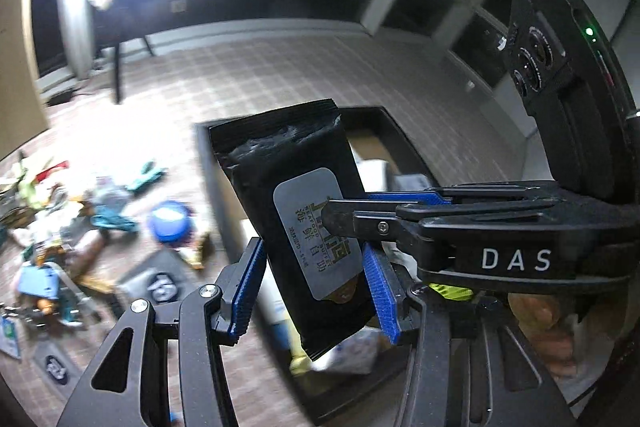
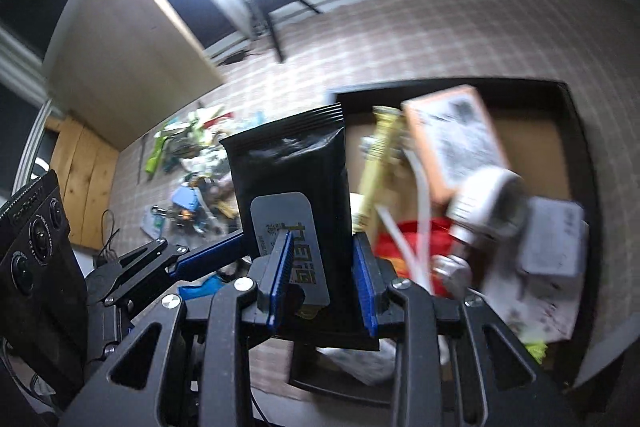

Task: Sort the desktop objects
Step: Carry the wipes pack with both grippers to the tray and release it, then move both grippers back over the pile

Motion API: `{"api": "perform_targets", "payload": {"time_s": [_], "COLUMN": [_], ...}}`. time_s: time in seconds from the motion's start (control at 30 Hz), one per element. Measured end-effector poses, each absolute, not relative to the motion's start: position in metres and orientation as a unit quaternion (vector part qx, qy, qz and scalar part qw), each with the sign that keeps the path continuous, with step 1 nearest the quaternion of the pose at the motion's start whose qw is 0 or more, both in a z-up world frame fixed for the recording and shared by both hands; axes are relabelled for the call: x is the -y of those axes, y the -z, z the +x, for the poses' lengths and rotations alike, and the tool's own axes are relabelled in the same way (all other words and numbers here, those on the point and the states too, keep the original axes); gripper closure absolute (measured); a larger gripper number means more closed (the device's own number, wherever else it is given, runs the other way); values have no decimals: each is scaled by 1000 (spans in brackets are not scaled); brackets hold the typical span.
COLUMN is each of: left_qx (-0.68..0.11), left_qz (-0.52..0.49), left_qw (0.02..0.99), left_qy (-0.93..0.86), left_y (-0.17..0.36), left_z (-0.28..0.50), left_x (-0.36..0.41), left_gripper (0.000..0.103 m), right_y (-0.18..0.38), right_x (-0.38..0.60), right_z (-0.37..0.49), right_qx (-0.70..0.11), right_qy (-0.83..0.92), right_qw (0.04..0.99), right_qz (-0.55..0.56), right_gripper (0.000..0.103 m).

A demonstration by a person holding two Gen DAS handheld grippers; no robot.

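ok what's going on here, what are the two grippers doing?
Both grippers are clamped on the same black wet-wipes pack: the left gripper grips it from below, while the right gripper comes in from the side in the left wrist view. The pack is held upright in the air over a dark-rimmed cardboard box already holding sorted items. A pile of unsorted clutter lies on the checked cloth beside the box. The pictures are blurred.
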State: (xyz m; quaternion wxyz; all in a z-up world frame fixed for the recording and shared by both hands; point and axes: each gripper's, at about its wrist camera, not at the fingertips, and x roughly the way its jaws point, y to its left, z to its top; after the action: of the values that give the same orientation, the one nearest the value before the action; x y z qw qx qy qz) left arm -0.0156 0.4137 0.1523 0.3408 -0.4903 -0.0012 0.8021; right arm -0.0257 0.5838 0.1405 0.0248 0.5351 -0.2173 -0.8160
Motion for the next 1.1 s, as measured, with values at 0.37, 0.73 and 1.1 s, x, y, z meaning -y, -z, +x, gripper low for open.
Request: {"api": "perform_targets", "payload": {"time_s": [0.37, 0.73, 1.1], "left_qx": [-36, -27, 12], "left_qz": [-495, -492, -514], "left_qw": [343, 295, 176], "left_qy": [-797, -818, -840], "left_y": [-150, -151, -131], "left_z": [-2, -9, -26], "left_x": [-460, -401, -259], "left_gripper": [50, 51, 50], "right_y": [-138, -142, -134], "right_x": [-631, -593, -514], "right_z": [9, -1, -44], "right_qx": [201, 172, 128], "right_qy": [817, 825, 823], "right_qw": [-38, -6, 42], "right_qz": [539, 538, 552], "right_gripper": [72, 72, 68]}}
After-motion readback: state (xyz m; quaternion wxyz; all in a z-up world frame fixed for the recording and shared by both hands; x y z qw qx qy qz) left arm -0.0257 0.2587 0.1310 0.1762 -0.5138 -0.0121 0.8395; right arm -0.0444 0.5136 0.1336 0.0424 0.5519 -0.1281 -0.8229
